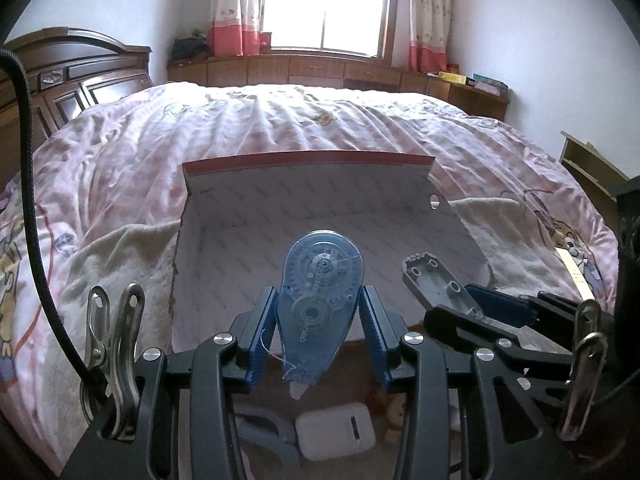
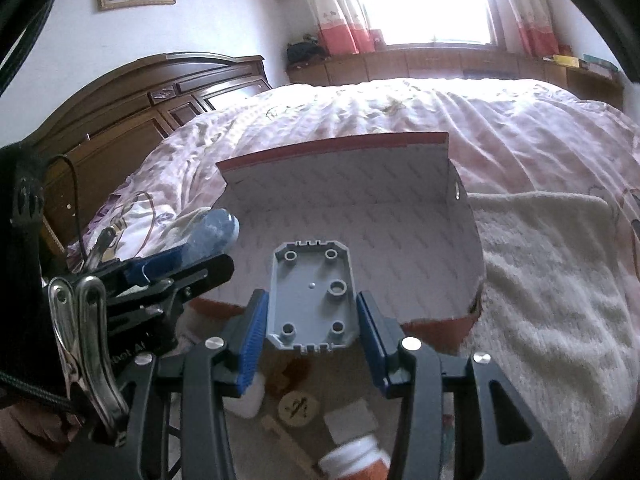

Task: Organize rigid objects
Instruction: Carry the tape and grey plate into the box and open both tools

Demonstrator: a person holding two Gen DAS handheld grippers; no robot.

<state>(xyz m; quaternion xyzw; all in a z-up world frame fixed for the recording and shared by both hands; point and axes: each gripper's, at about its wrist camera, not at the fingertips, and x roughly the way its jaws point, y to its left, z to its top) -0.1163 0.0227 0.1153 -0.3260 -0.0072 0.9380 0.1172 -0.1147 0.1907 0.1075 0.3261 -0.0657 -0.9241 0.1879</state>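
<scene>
Transport of two items toward the open cardboard box (image 1: 320,216) is the step in hand, as I judge it, and both loads are up in the air over the near edge of that box, which lies on the bed (image 1: 280,120) with its far flap raised. Your left tool (image 1: 318,320) is pinching a blue translucent correction tape dispenser (image 1: 320,296) across its flat sides, rounded end forward and applicator tip hanging back toward you, where a loose thread of tape trails. Your right tool (image 2: 310,320) is pinching a grey plastic cover (image 2: 312,296) by its two long edges, hollow side up, with its screw posts showing. The two tools ride just beside each other, so keep that gap and do not let the loads knock together as you go in. Carry each item well past the near wall before you lower it; a release above the rim risks a drop onto the clutter below, where a white charger (image 1: 336,432) and a small bottle with an orange label (image 2: 356,460) lie. The dispenser is smooth and tapered and may slip forward if the grip eases early, so lower it close to the box floor before spreading the pads. Set the cover flat and to its own side, leaving room for what remains. The box interior appears bare, though its near corners are hidden from view.
</scene>
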